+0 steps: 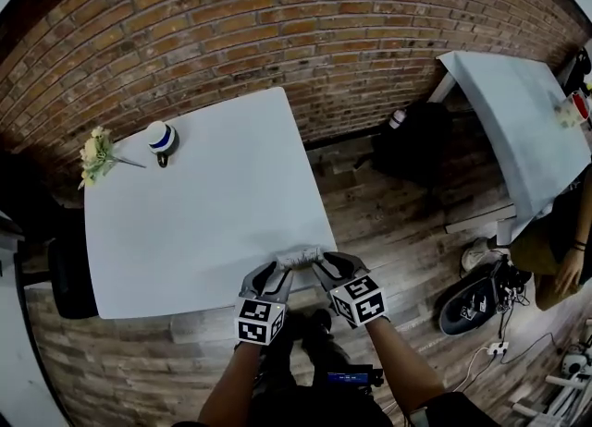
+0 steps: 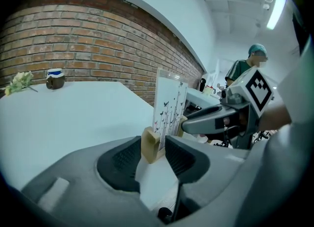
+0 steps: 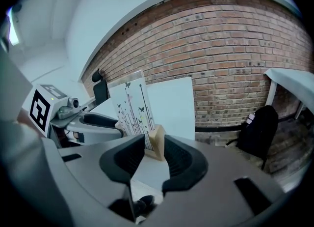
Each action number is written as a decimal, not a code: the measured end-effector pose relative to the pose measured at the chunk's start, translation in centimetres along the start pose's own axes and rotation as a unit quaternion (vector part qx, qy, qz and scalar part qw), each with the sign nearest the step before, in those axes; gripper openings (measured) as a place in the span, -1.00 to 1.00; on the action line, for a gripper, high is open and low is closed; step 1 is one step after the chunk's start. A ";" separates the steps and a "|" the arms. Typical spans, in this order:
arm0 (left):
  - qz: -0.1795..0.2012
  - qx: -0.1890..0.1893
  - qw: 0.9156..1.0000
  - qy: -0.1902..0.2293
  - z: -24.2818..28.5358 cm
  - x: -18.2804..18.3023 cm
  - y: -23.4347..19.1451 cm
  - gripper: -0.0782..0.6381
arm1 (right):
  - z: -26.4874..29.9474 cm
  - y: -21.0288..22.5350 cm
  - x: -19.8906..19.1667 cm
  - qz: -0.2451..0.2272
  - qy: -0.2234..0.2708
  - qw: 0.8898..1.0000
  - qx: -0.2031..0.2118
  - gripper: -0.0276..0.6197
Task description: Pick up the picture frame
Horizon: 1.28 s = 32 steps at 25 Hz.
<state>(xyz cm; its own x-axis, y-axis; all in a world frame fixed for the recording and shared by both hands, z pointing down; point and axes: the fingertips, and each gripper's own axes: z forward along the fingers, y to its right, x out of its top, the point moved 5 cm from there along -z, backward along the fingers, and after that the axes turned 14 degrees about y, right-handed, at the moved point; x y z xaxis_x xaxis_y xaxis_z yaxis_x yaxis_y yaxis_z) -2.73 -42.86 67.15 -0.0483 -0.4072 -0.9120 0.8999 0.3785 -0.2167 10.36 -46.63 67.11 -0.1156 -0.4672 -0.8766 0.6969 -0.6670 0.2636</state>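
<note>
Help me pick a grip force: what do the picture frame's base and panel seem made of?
Base: likely bare wood, matte; tan colour, dull faces. Panel: clear acrylic or glass, I cannot tell which, over a white butterfly print; its top edge looks translucent and smooth.

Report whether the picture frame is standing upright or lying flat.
Upright. The picture frame has its printed panel rising vertically from its wooden base on the white table, seen in both gripper views.
</note>
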 end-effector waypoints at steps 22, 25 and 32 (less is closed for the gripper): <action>-0.014 0.024 1.000 -0.009 0.6 -0.9 -0.2 -0.48 | 0.3 0.0 -0.9 -0.014 -0.004 1.000 -0.024 -0.67; -0.015 0.023 1.000 -0.008 0.5 -0.8 -0.2 -0.49 | 0.2 -0.1 -0.6 -0.017 -0.005 1.000 -0.025 -0.68; -0.003 0.021 1.000 0.005 -0.3 0.7 -0.1 -0.49 | -0.4 -0.9 0.7 -0.023 0.005 0.999 -0.029 -0.69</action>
<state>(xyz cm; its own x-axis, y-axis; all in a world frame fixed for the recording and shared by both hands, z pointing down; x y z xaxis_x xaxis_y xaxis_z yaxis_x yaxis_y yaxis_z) -2.99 -42.98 66.40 -0.0572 -0.4013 -0.9142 0.9168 0.3415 -0.2073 9.97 -46.15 66.08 -0.1419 -0.4300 -0.8916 0.7309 -0.6530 0.1987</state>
